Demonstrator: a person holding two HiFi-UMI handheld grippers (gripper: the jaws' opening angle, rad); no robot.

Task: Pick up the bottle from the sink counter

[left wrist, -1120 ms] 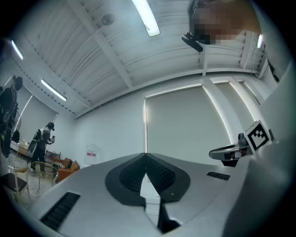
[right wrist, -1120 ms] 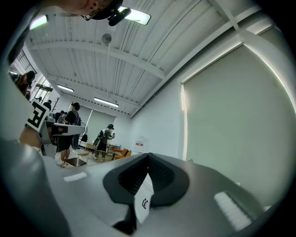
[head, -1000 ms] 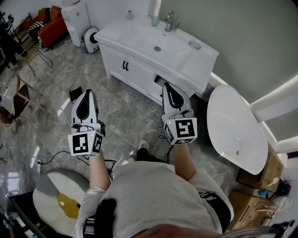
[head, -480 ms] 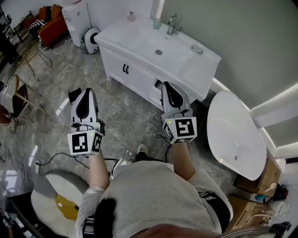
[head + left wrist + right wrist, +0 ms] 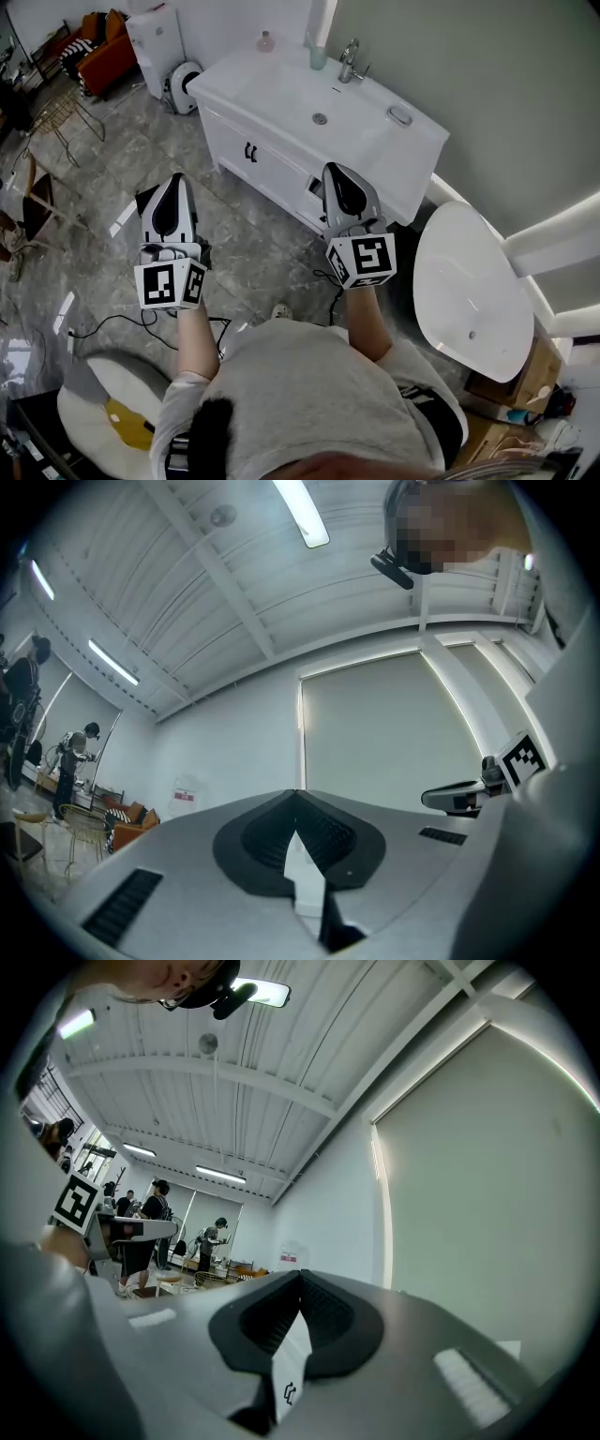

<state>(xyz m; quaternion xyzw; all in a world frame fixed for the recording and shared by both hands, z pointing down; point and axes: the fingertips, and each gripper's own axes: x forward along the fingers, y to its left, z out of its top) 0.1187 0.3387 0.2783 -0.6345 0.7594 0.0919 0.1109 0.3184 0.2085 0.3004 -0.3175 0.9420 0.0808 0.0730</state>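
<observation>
A small pink bottle (image 5: 266, 41) stands at the back left corner of the white sink counter (image 5: 281, 89), seen in the head view. Both grippers are held over the floor well short of the counter, tips pointing towards it. My left gripper (image 5: 172, 183) is shut with nothing in it, and in the left gripper view its jaws (image 5: 296, 795) meet against wall and ceiling. My right gripper (image 5: 336, 170) is also shut and empty, just in front of the cabinet's right end. The right gripper view (image 5: 301, 1275) shows only ceiling and wall; the bottle is in neither gripper view.
On the counter are a greenish cup (image 5: 319, 58), a faucet (image 5: 349, 59) and a soap dish (image 5: 400, 114). A white oval tub (image 5: 469, 277) stands to the right. Cables (image 5: 112, 322) lie on the marble floor, and a white appliance (image 5: 184, 82) sits left of the cabinet.
The counter has slid lower in the head view as the person steps towards it. Both grippers keep their pose and stay shut.
</observation>
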